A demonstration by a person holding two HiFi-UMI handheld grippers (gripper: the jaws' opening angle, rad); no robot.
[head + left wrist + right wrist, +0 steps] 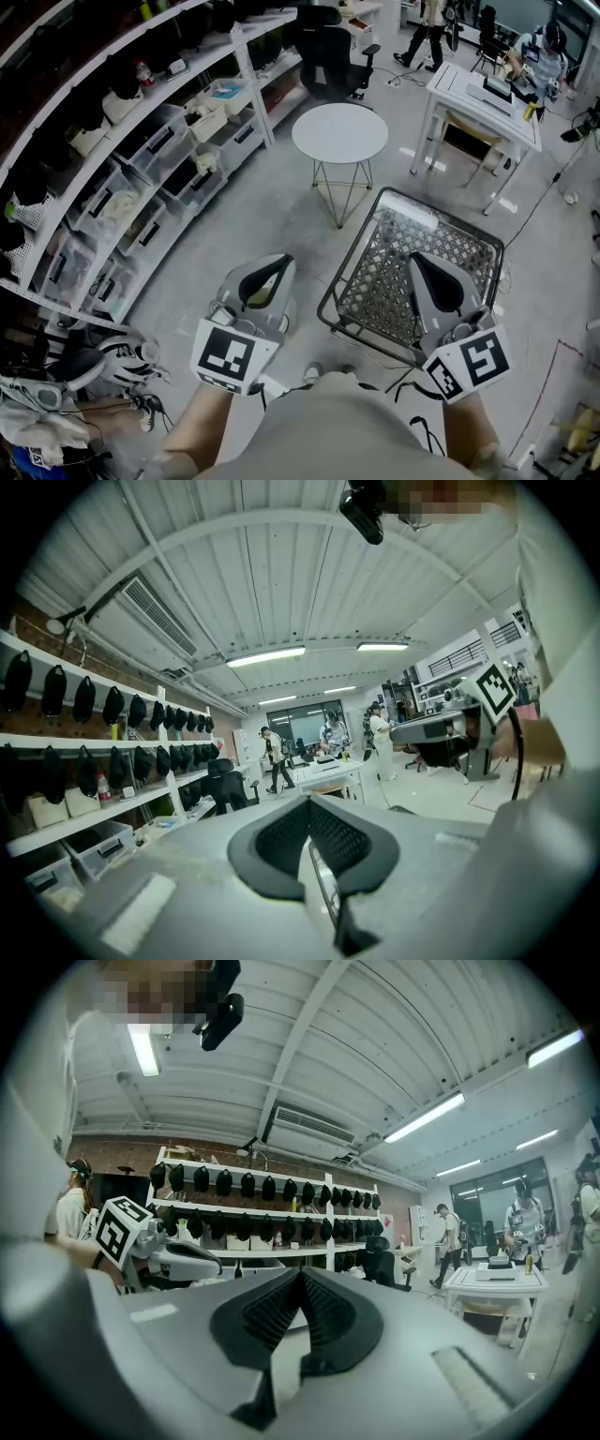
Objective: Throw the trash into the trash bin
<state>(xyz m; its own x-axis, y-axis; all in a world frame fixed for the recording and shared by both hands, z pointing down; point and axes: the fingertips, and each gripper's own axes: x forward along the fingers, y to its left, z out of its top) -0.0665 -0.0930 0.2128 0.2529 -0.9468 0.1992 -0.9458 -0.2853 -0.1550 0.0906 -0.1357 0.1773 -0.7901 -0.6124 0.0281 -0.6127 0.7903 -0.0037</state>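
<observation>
Left tongs (pixel 274 264) closed, maybe on a yellowish scrap (pixel 255 297), right tongs (pixel 419 258) closed empty over wire basket (pixel 375 272), both pointing forward, abreast.

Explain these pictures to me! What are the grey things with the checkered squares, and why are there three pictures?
A person is holding two grey pinching tools, one in each hand. The checkered squares are markers fixed on the tools. The picture looking down comes from a camera on the person's head: it shows the left gripper and the right gripper from above. The other two pictures come from little cameras riding on each tool, looking along its own jaws. Both pairs of jaws are closed, and no trash shows between them. On the floor below stands a wire basket. Beyond it are a round white table and a white desk, and shelves with boxes run along the left.
</observation>
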